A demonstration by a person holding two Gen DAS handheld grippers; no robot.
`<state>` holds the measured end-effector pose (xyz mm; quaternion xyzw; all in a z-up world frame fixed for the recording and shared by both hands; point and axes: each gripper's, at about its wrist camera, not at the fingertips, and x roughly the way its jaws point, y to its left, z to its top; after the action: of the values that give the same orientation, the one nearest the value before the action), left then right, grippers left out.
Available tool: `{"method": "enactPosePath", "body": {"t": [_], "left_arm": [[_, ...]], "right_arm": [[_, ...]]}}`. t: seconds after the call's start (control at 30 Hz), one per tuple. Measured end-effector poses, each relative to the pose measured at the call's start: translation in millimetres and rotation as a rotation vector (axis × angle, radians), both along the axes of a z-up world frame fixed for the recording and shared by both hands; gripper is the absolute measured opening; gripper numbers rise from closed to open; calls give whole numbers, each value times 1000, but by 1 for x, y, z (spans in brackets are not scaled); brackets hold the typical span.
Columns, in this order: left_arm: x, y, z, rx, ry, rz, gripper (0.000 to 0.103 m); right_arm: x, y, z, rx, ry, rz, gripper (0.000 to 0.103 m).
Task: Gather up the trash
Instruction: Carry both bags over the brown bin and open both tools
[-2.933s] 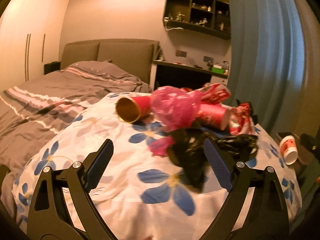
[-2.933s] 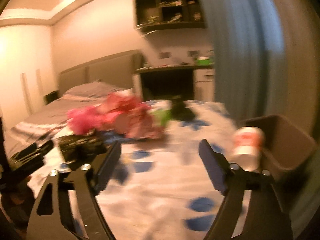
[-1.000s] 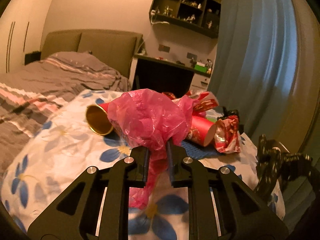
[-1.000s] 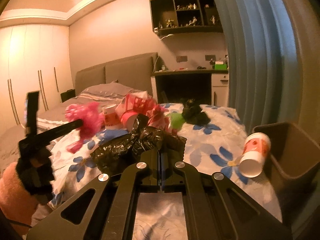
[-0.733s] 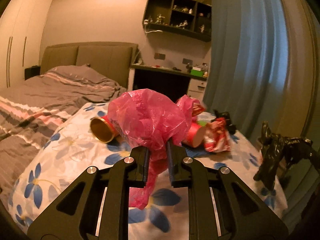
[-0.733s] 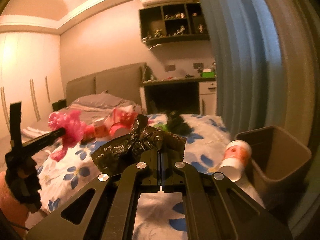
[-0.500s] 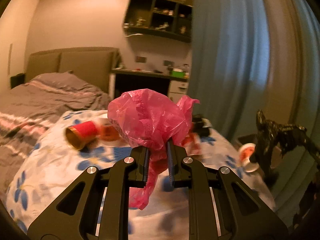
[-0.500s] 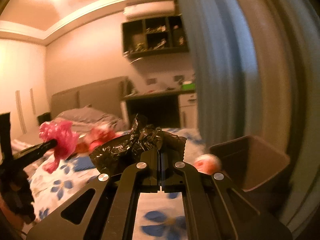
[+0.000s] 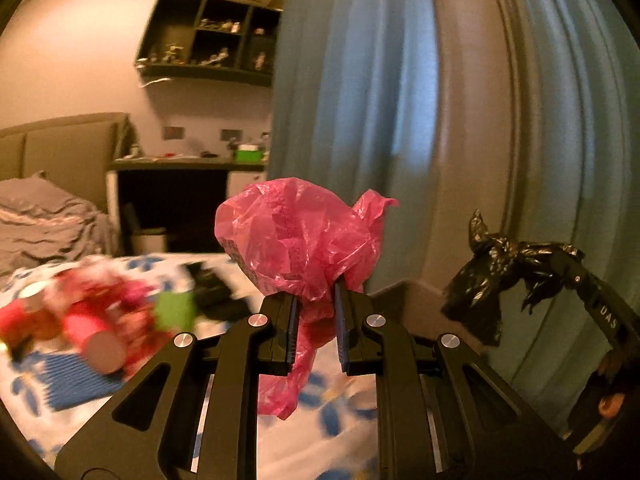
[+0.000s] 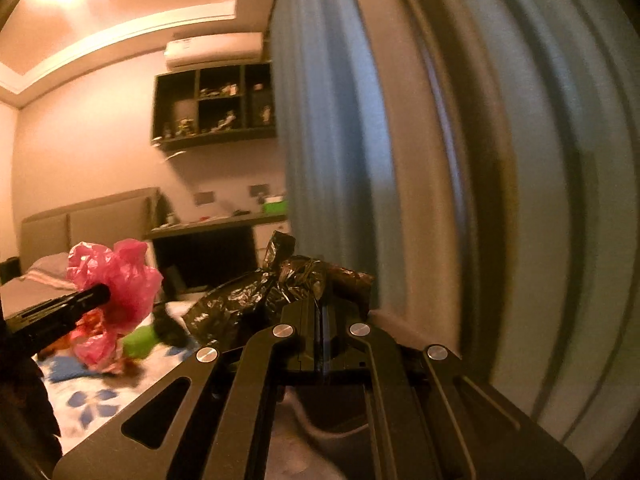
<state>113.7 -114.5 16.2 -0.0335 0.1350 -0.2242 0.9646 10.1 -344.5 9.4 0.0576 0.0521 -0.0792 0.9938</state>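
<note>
Trash bags (pink (image 9: 304, 240), black (image 10: 276, 292)) have left the bed (image 9: 72, 384), pinched in both grippers' fingers (image 9: 292, 332), heading binward.

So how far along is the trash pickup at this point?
Done: nothing visibly binned yet. In hand: the left gripper is shut on a pink plastic bag, and the right gripper on a black plastic bag, both lifted off the bed. Left: red cups and wrappers on the floral cover.
</note>
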Motion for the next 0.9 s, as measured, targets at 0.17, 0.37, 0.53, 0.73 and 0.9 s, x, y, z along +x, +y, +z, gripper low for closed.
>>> {"method": "enactPosePath", "body": {"t": [0.17, 0.37, 0.53, 0.73, 0.9], "left_arm": [[26, -58, -4, 11, 5, -76, 15], [49, -116, -15, 31, 23, -130, 15], [59, -139, -20, 43, 34, -156, 15], [71, -149, -25, 39, 65, -155, 15], [78, -157, -28, 47, 83, -157, 16]], "right_arm": [[11, -20, -3, -37, -14, -102, 1], [27, -46, -13, -22, 6, -153, 1], [38, -56, -22, -5, 14, -171, 1], [54, -60, -26, 10, 30, -175, 1], [59, -62, -29, 11, 47, -188, 2]]}}
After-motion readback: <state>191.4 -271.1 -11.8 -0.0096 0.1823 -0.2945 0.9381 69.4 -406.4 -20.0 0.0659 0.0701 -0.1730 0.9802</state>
